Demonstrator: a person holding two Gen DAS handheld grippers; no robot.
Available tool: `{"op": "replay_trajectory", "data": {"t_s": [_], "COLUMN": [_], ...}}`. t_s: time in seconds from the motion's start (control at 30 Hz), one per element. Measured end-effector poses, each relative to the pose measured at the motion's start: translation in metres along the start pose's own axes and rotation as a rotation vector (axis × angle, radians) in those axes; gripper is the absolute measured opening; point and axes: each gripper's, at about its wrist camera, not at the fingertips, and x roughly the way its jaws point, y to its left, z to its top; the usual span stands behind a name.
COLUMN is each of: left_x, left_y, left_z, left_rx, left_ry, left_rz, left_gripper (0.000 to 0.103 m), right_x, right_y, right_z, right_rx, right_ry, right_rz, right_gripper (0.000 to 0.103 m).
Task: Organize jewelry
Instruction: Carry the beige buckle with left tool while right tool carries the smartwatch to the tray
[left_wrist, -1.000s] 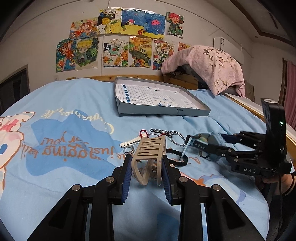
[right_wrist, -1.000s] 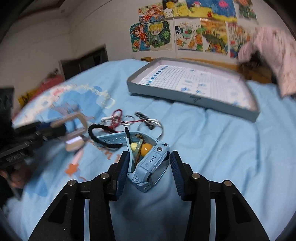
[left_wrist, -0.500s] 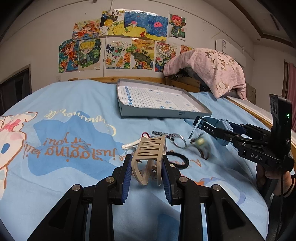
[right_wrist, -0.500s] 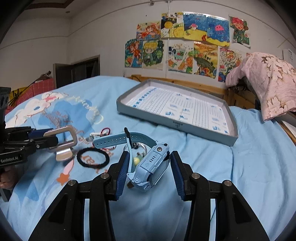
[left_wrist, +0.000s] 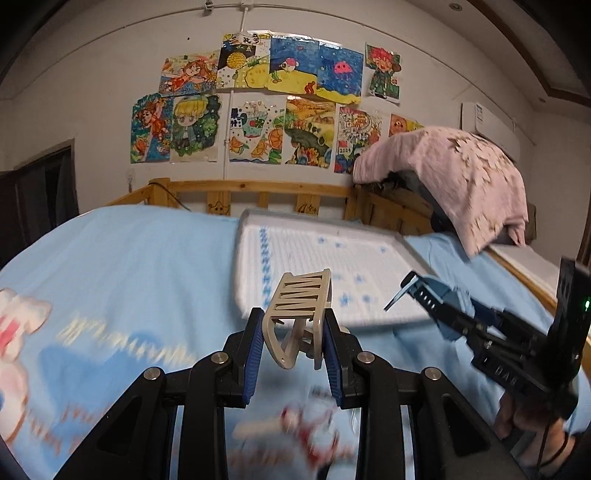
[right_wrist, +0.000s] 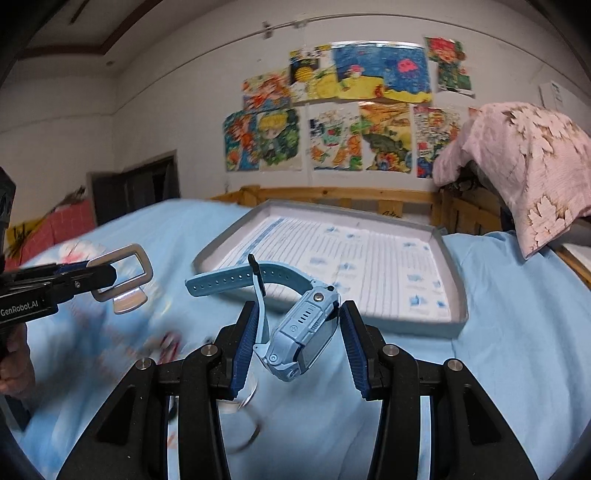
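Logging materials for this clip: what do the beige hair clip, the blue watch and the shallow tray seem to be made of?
Hair clip: matte beige plastic, judging by its moulded slats and even colour. Watch: light blue moulded plastic case with a glossy screen; its perforated strap looks like soft rubber or silicone. Tray: probably cardboard, with thin grey walls and a printed paper lining.
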Motion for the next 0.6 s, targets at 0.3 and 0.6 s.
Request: {"op": "replay_trajectory", "data": {"t_s": [0.3, 0.6], "left_x": [0.109, 0.135], "left_y": [-0.014, -0.024], "left_z": [0.019, 0.002], "left_rx": [-0.046, -0.036], "left_ry": [0.084, 0.166], "left_rz": [0.009, 0.04], "left_gripper": [0.028, 0.038], "right_x": [0.087, 0.139], "right_y": [-0.057, -0.073], "right_z": [0.018, 0.005], "right_rx": [0.151, 0.209], "right_ry": [0.049, 0.161], "right_rz": [-0.063, -0.064], "right_gripper": [0.04, 0.041]}}
